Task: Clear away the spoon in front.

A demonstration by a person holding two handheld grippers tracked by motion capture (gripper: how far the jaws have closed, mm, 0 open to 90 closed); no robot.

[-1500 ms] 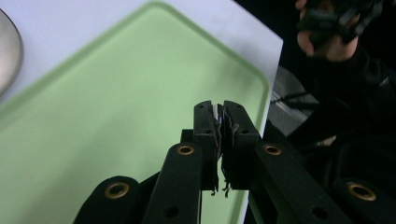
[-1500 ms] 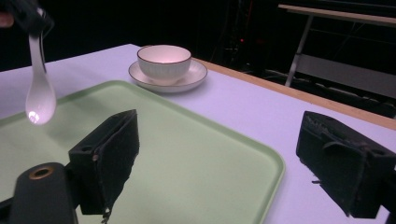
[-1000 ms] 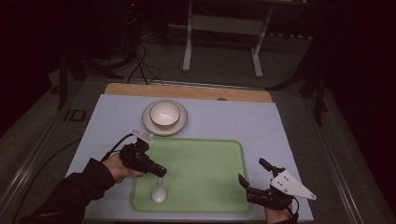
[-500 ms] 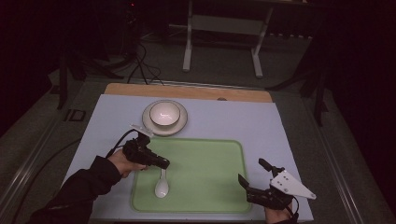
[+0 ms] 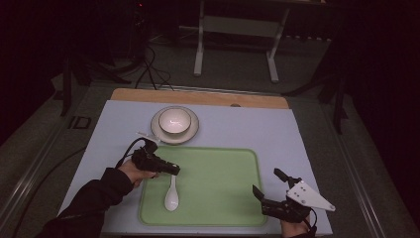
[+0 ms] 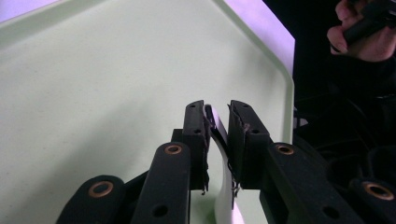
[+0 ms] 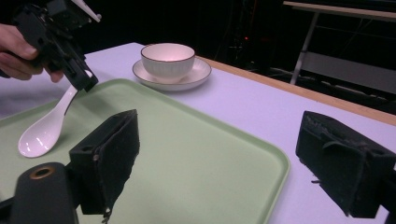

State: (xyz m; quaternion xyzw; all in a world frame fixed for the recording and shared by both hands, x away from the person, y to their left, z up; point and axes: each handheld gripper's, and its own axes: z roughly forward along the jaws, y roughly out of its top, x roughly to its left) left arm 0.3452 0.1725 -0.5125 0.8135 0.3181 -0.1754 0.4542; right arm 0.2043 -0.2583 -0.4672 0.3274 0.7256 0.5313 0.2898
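My left gripper (image 5: 174,170) clamps the handle of a white spoon (image 5: 172,195) on the green tray (image 5: 223,168); its long axis runs toward me, bowl nearest. My right gripper (image 5: 267,188) hangs wide open at the tray's near right corner. Open tray lies between. My jaws hide the handle tip.

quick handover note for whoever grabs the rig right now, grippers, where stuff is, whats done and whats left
Left gripper: shut on the white spoon by its handle; the spoon's bowl end is low over or resting on the green tray.
Right gripper: open, holding nothing, at the tray's near right corner.
Bowl sits on its saucer beyond the tray.
Done: spoon grasped.
Left: probably carrying the spoon to wherever it belongs, perhaps the bowl.
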